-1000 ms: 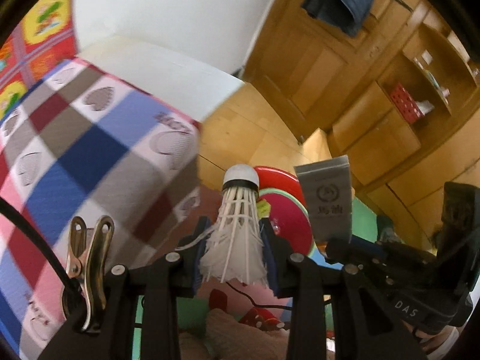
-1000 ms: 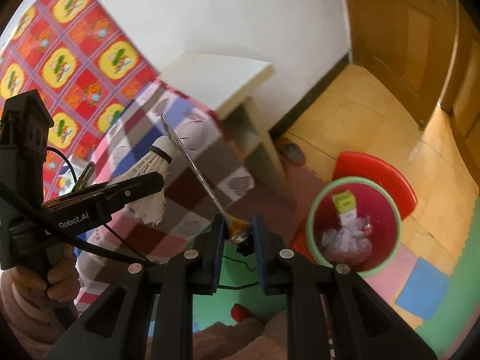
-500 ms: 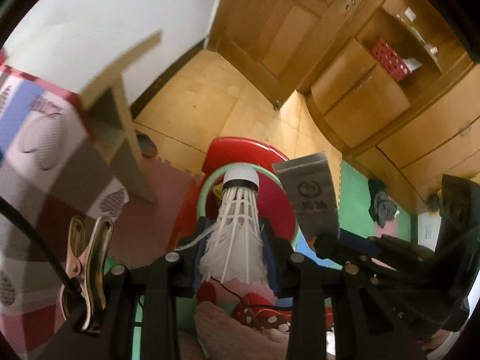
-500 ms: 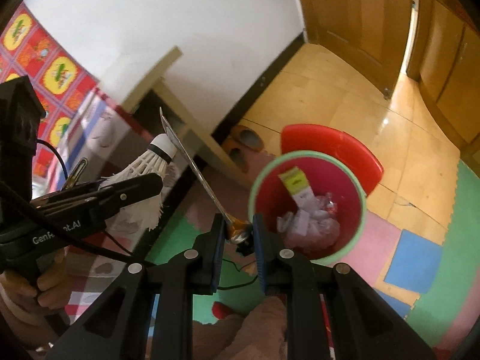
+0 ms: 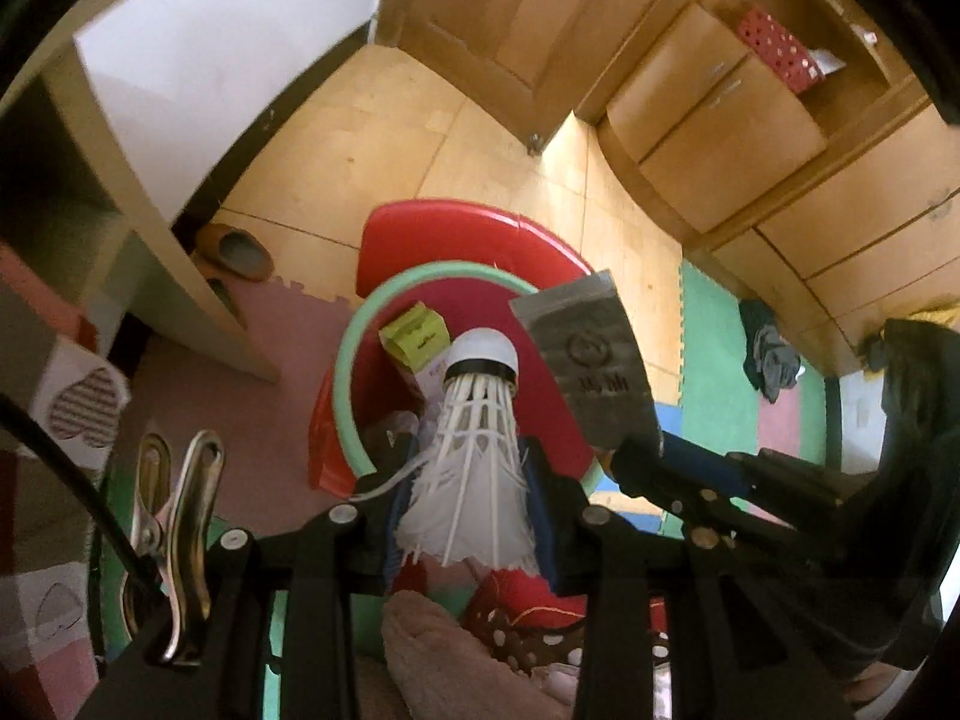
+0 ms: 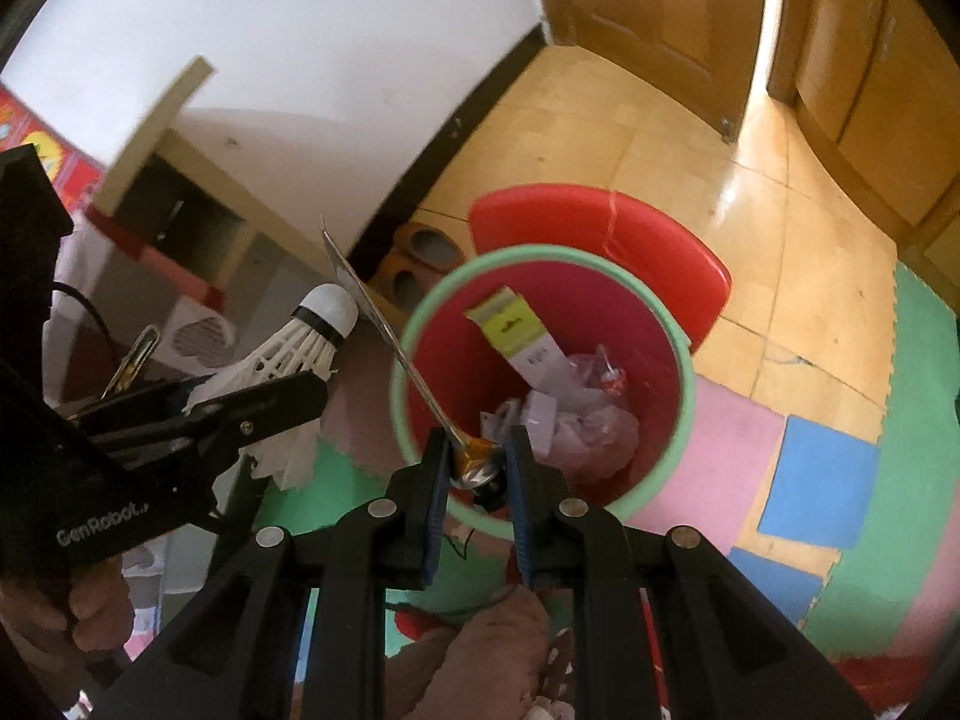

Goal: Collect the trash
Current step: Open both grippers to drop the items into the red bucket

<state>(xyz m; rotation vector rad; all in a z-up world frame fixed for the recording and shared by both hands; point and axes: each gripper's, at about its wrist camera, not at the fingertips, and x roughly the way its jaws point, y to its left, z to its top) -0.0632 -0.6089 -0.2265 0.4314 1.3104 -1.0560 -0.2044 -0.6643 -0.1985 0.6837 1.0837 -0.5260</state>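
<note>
My left gripper (image 5: 467, 483) is shut on a white feather shuttlecock (image 5: 480, 414), cork end pointing forward, above a red bin with a green rim (image 5: 345, 396). My right gripper (image 6: 477, 465) is shut on the lower end of a silver foil sachet (image 6: 384, 324), seen edge-on over the bin's near rim (image 6: 687, 372). In the left wrist view the sachet (image 5: 585, 360) shows its flat printed face, with the right gripper (image 5: 636, 459) below it. In the right wrist view the left gripper (image 6: 282, 402) and shuttlecock (image 6: 294, 348) hang just left of the bin. A yellow-green box (image 6: 516, 330) and crumpled plastic (image 6: 591, 420) lie inside.
A red plastic stool (image 6: 600, 222) stands behind the bin, and slippers (image 6: 423, 255) lie under a white table (image 6: 198, 120) at the left. Coloured foam mats (image 6: 816, 480) cover the near floor. Wooden doors and cupboards (image 5: 720, 138) line the far side. A person's knee (image 5: 456, 660) is below the grippers.
Both grippers have swung from over the checked bedcover to above the bin, which now looks larger and closer. Each still holds its item.
</note>
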